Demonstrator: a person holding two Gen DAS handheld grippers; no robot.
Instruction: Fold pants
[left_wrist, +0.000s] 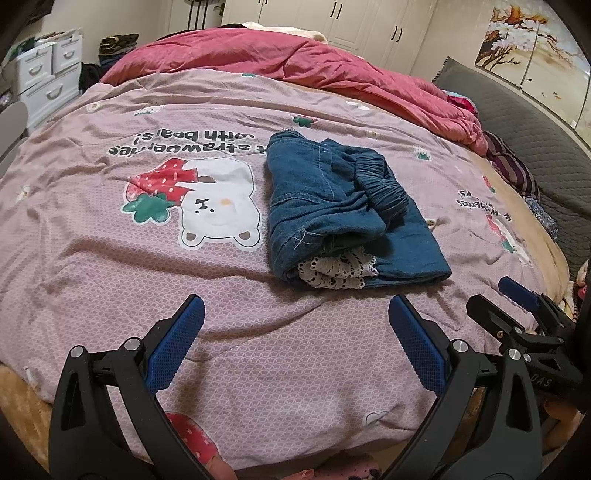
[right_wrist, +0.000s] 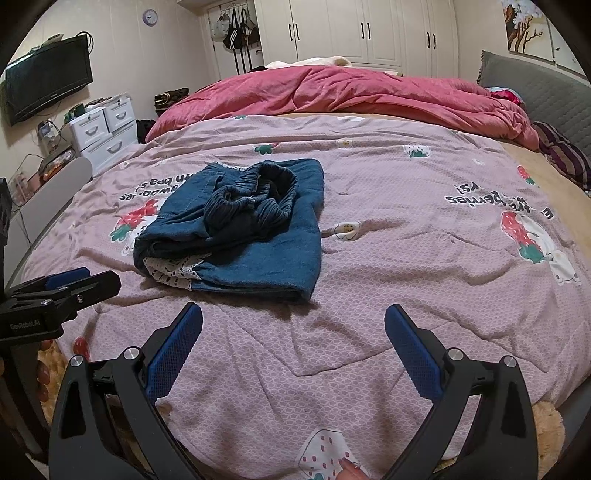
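Observation:
Blue denim pants (left_wrist: 343, 210) with white lace hems lie folded into a compact stack on the pink bear-print bedspread (left_wrist: 110, 258). They also show in the right wrist view (right_wrist: 240, 229), with the elastic waistband on top. My left gripper (left_wrist: 295, 314) is open and empty, hovering above the bedspread just in front of the pants. My right gripper (right_wrist: 293, 321) is open and empty, in front of the stack and a little to its right. Each gripper shows at the edge of the other's view, the right (left_wrist: 517, 302) and the left (right_wrist: 74, 284).
A crumpled red duvet (left_wrist: 295, 66) lies across the far side of the bed. A grey headboard (left_wrist: 517, 122) and striped cloth (left_wrist: 513, 166) are at the right. White drawers (right_wrist: 103, 129) and a wall TV (right_wrist: 48, 81) stand at the left. Wardrobes (right_wrist: 369, 29) line the back wall.

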